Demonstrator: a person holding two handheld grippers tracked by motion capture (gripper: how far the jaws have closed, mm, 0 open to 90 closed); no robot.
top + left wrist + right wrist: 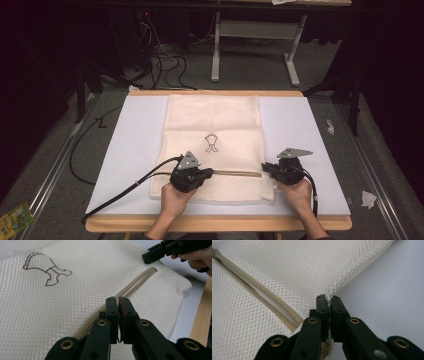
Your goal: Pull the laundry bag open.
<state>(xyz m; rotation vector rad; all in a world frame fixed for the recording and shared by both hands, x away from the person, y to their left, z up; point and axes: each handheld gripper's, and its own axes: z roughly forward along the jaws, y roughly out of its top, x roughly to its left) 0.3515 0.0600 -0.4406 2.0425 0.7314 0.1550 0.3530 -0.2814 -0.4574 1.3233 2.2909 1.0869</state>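
Mesh bag [215,135] edge pinched by right gripper [328,302]; left gripper [118,302] fingers closed at zipper [135,286].

The left gripper [117,302] covers the near end of the zipper [135,283], so whatever lies between its closed jaws is hidden. The right gripper [328,301] pinches the bag [287,270] edge at lower centre, and the pinched mesh disappears between the pads. In the high view, both forearms are cut off by the bottom edge, and the small outline print [212,143] on the bag is too small to identify.
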